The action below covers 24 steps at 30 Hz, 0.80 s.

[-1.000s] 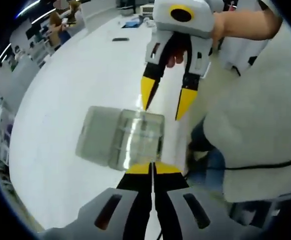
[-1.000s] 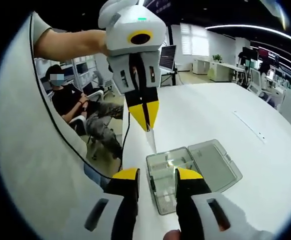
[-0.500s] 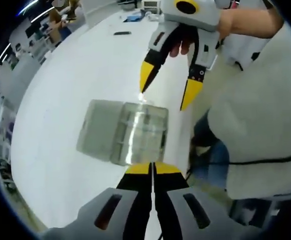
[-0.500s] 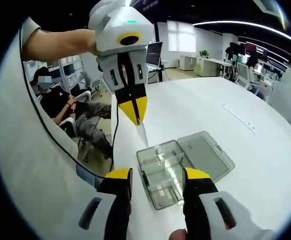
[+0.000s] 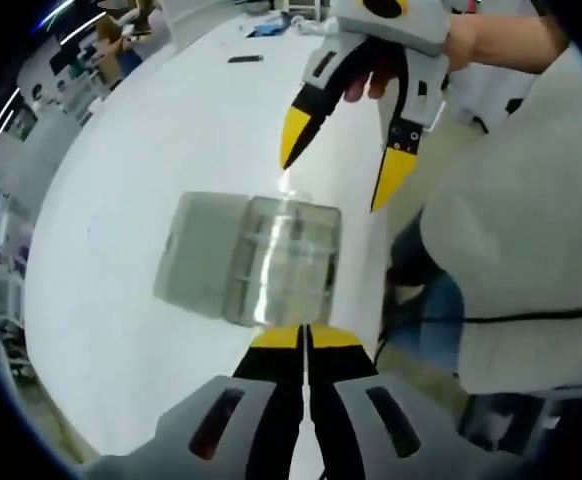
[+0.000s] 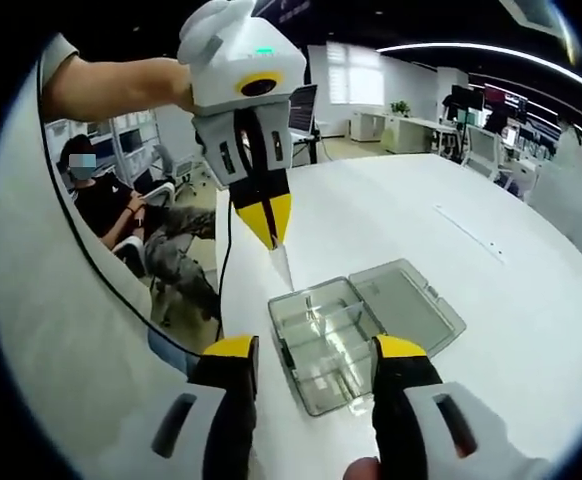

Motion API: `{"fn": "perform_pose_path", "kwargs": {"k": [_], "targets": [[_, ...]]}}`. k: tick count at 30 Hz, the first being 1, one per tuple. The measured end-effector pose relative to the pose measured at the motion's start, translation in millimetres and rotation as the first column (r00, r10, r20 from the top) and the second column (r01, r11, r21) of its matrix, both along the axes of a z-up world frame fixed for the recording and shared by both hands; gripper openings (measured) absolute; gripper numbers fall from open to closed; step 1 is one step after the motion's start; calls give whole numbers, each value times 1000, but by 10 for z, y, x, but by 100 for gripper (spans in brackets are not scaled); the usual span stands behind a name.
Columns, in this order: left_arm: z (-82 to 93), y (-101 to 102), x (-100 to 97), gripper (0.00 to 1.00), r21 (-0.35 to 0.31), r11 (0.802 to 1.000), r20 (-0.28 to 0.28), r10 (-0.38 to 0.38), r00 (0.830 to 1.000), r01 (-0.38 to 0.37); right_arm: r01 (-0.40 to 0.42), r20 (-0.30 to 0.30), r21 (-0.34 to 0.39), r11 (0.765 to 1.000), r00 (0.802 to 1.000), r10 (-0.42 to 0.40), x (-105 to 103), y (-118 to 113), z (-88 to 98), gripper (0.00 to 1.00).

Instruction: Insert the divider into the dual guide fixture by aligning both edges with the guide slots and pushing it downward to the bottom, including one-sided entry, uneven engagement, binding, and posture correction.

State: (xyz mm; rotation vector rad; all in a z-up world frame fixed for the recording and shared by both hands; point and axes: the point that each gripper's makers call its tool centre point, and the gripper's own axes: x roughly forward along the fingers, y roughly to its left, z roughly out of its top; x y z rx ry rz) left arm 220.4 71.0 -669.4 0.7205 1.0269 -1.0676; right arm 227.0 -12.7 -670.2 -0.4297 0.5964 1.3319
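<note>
Lying open on the white surface (image 6: 401, 220): the clear dual guide fixture (image 6: 323, 335), its lid (image 6: 409, 306) folded flat beside it.

Gripping the thin clear divider (image 6: 283, 268) in the left claw (image 6: 268, 238), jaws pinched tight on its upper end, sheet hanging point-down just above the fixture's near edge, tip apparently not yet touching the slots. Appearing in the left gripper view as a faint bright sliver (image 5: 288, 186) over the fixture (image 5: 289, 262), with the left claw (image 5: 305, 337) closed at the bottom.

Hovering above the fixture with jaws spread wide and nothing between them: the right claw (image 6: 313, 348), its yellow tips straddling the tray. Showing again from the front in the left gripper view (image 5: 341, 165), gaping open, a hand (image 5: 461, 40) behind it.

Sitting in a chair beyond the surface's edge: a person (image 6: 136, 215).
</note>
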Motion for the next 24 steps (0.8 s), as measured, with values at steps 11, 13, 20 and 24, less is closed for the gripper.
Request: {"fn": "perform_pose_path", "kwargs": {"k": [11, 13, 20, 24], "targets": [[-48, -1, 34, 0, 16, 1000, -4, 1, 1000, 0, 16, -2, -1, 1000, 1000, -16, -17, -26, -18, 48], [-60, 1, 38, 0, 17, 1000, -6, 1, 1000, -1, 14, -6, 0, 1000, 1000, -14, -27, -21, -17, 48], [-89, -2, 63, 0, 27, 1000, -5, -5, 1000, 5, 20, -5, 9, 1000, 1000, -20, -23, -1, -7, 52], [-101, 5, 68, 0, 31, 999, -7, -7, 1000, 8, 19, -3, 6, 1000, 1000, -19, -26, 1, -6, 53]]}}
